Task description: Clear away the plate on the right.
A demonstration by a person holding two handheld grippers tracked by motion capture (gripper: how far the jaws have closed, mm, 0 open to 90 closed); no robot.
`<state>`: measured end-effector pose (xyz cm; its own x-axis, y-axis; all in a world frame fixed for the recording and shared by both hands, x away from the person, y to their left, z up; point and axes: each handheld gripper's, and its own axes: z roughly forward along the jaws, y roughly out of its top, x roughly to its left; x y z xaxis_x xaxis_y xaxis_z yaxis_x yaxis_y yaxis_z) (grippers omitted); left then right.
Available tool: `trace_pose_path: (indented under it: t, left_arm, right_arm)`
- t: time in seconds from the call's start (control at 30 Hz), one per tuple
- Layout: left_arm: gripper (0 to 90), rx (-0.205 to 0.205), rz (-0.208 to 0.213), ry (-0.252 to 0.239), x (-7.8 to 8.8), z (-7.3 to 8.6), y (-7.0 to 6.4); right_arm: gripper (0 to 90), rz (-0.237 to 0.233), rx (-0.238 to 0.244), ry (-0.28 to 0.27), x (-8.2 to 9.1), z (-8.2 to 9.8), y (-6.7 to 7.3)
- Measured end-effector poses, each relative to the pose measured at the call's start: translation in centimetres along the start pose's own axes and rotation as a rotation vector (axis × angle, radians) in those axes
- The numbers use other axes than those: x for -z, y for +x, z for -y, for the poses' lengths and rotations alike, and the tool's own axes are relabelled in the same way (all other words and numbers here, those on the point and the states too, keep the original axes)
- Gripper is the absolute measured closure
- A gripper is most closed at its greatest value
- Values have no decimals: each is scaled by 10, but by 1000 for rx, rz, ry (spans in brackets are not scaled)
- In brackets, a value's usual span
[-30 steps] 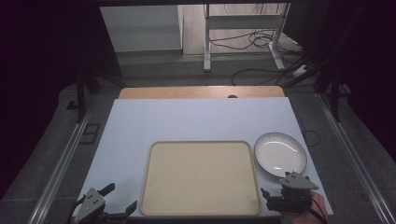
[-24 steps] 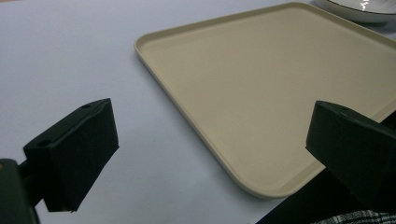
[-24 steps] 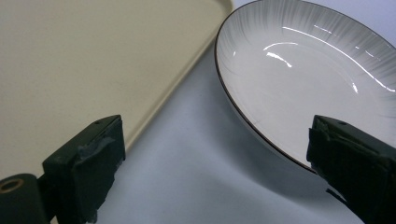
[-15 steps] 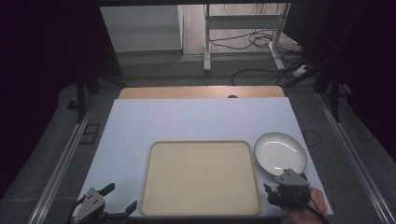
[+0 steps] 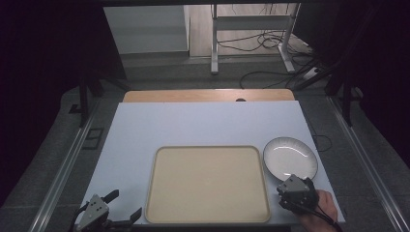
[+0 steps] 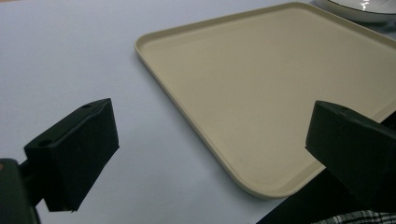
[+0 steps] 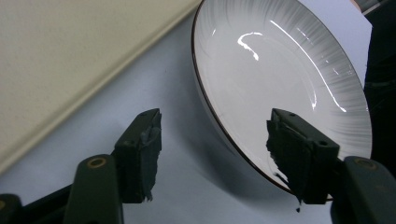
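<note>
So colour-wise: the plate (image 7: 280, 84) is glossy white with fine grey ribbed lines fanning out round the rim and a thin dark brown edge line. The tray (image 5: 208, 183) next to it is a plain cream beige, no pattern at all. Both sit on a pale bluish-white table (image 5: 193, 125) cover, with a strip of warm wood tone along the far edge. The right hand-held gripper (image 7: 215, 154) has black jaws with dull grey pads. The left hand-held gripper (image 6: 210, 154) has matte black jaws.

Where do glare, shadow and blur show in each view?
High view: dark surroundings, soft sheen on the plate. Right gripper view: bright streaks of glare on the plate, with a shadow beneath its rim. Left gripper view: tray evenly lit, near black jaws slightly soft.
</note>
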<state>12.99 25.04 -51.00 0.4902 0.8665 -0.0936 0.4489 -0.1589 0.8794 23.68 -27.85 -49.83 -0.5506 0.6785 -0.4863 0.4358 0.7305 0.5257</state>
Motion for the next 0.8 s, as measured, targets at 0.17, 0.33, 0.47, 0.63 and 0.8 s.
trace_pose_path:
  t: [0.17,0.33,0.47,0.63,0.8]
  left_arm:
    - [23,2,0,-1,0,0,0]
    - [23,2,1,0,0,0,0]
    - [23,1,1,-1,0,0,0]
    - [23,-1,1,-2,-1,0,0]
    - [23,-1,1,-1,-1,0,0]
  right_arm:
    - [437,34,79,32,-4,-1,2]
    - [505,81,181,73,-10,-4,7]
    - [560,113,245,91,-13,-5,8]
    - [620,143,316,116,-18,-6,9]
    - [686,169,401,146,-25,-6,13]
